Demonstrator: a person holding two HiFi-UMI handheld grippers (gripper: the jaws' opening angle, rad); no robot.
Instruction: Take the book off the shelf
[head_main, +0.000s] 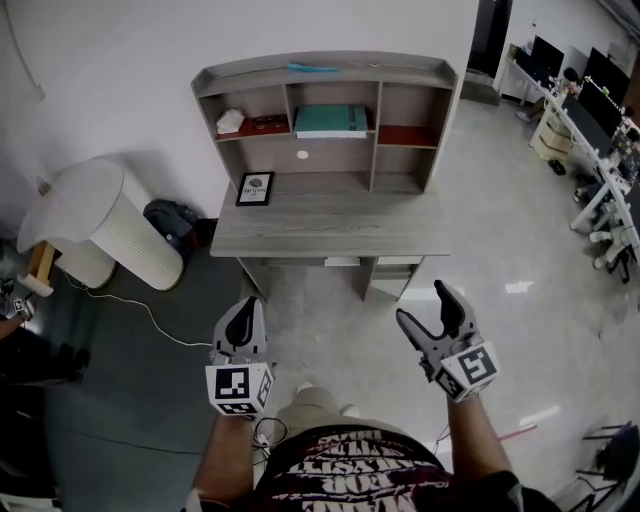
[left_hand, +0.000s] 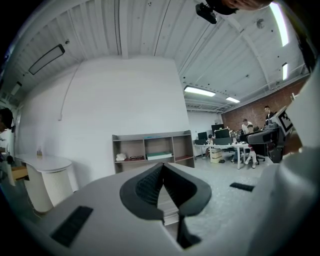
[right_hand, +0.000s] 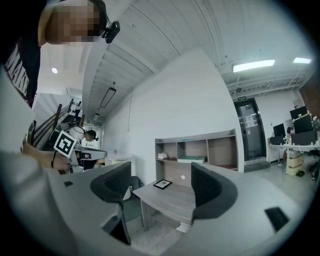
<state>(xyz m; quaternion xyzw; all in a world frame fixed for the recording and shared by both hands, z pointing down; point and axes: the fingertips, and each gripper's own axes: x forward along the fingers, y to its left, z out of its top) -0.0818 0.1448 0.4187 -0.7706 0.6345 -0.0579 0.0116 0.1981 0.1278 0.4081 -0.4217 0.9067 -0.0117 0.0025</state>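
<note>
A teal book (head_main: 331, 120) lies flat in the middle compartment of the grey shelf unit (head_main: 400, 72), which stands on a desk (head_main: 330, 235) against the white wall. Both grippers are held over the floor in front of the desk, well short of it. My left gripper (head_main: 245, 306) is shut with nothing in it; its jaws meet in the left gripper view, where the book (left_hand: 160, 156) shows small beyond them. My right gripper (head_main: 423, 305) is open and empty. Between its jaws in the right gripper view are the desk and the book (right_hand: 190, 160).
A framed picture (head_main: 255, 188) leans on the desk's left side. A white ribbed cylinder (head_main: 120, 235) and a dark bag (head_main: 172, 218) stand left of the desk. Office desks with monitors (head_main: 590, 100) line the far right. A cable (head_main: 150, 315) runs over the floor.
</note>
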